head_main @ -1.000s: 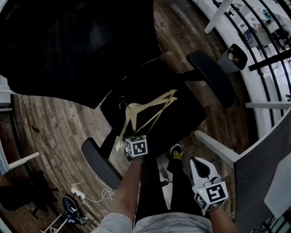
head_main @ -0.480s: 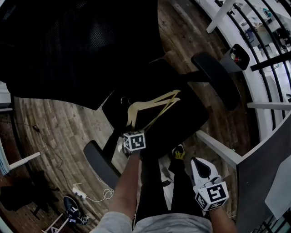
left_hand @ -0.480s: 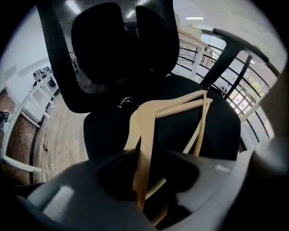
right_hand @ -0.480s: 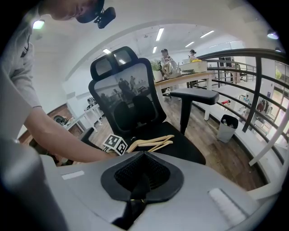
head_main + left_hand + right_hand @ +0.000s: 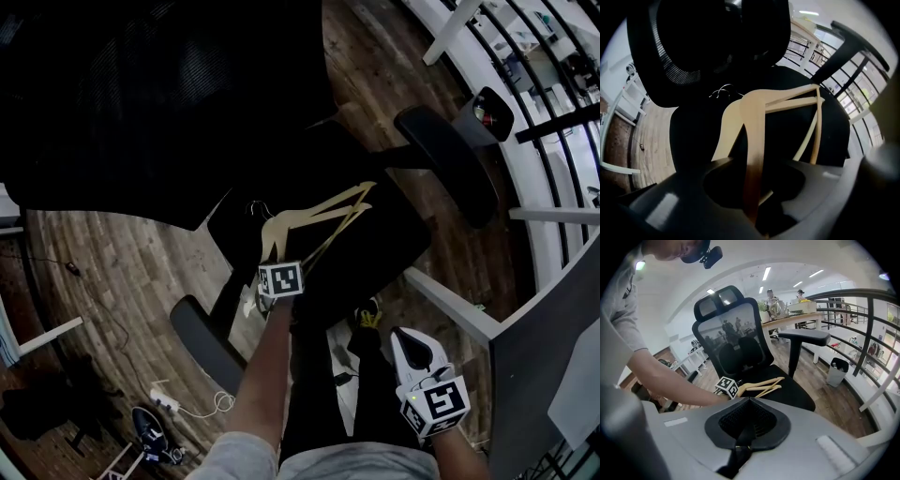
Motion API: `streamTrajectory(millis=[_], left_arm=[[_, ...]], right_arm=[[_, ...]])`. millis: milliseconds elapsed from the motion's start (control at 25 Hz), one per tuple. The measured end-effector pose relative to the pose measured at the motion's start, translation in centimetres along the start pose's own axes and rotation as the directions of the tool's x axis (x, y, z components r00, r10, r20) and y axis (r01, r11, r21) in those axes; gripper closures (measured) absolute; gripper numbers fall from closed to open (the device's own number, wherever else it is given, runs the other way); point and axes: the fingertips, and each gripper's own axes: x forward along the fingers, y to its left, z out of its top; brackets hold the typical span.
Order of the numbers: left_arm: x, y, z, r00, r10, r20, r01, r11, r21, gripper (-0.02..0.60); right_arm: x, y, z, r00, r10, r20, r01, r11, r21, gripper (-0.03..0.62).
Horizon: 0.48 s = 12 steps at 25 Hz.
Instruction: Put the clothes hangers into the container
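Pale wooden clothes hangers (image 5: pixel 319 214) lie stacked on the black office chair seat (image 5: pixel 384 248); your left gripper (image 5: pixel 752 161) has dropped onto them, jaws narrowing round one arm, not yet pinching; pick-up is beginning; no container shows; your right gripper (image 5: pixel 412 352) idles closed, empty; no legible writing, only square markers.

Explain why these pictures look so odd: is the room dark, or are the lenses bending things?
Head view: dim, the black chair swallows detail, pale hangers stand out. Left gripper view: fisheye, black corners, the nearest hanger darkens in shadow. Right gripper view: brighter under ceiling lights, straight lines bowed.
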Motion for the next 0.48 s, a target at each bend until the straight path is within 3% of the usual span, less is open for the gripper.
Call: streamTrajectory(millis=[160,480], left_arm=[[0.0,-0.2,0.1,0.999,0.039,-0.008,-0.038,0.997,0.06,0.491],[-6.9,-0.9,1.3,0.983,0.076,0.167,-0.088,0.994,0.062,0.515]], right_arm=[[-0.4,-0.3,-0.3,1.0,-0.012,-0.005,0.012,1.0,0.003,0.594],[-2.7,-0.5,1.5,0.997,-0.032,0.067,0.03,0.999,0.02,0.594]])
